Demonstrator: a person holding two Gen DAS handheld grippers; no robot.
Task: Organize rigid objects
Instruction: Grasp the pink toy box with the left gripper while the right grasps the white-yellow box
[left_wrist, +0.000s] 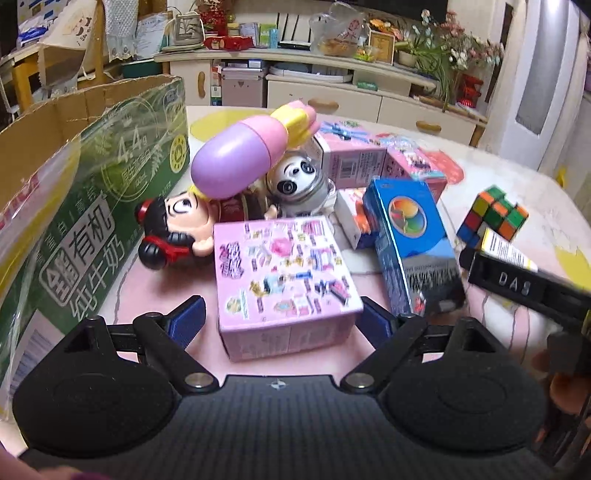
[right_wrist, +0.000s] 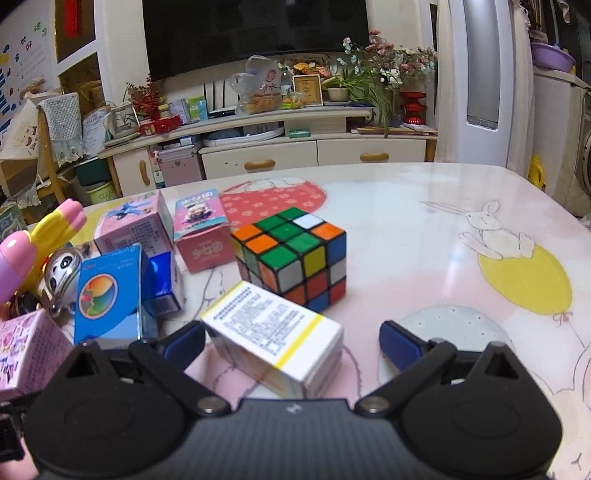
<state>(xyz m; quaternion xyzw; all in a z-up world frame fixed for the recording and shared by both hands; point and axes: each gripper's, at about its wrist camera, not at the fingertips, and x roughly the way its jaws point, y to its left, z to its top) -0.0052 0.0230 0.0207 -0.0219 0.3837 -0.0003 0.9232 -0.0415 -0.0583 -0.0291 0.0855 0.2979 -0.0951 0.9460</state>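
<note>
A pink sticker-covered box (left_wrist: 284, 280) lies on the table between the spread fingers of my left gripper (left_wrist: 282, 321), which is open and not touching it. Behind it lie a doll (left_wrist: 173, 229), a panda figure (left_wrist: 299, 181), a pink-purple capsule toy (left_wrist: 243, 155), more pink boxes (left_wrist: 351, 155) and a blue box (left_wrist: 413, 240). My right gripper (right_wrist: 291, 339) is open around a white box with a yellow stripe (right_wrist: 273, 328). A Rubik's cube (right_wrist: 295, 254) sits just beyond that box. The right gripper's body (left_wrist: 524, 284) shows in the left wrist view.
A tall green cardboard carton (left_wrist: 92, 206) stands open at the left of the table. The tabletop (right_wrist: 461, 229) has a rabbit and balloon print and bare space on the right. A cabinet (right_wrist: 295, 151) with clutter stands beyond the far edge.
</note>
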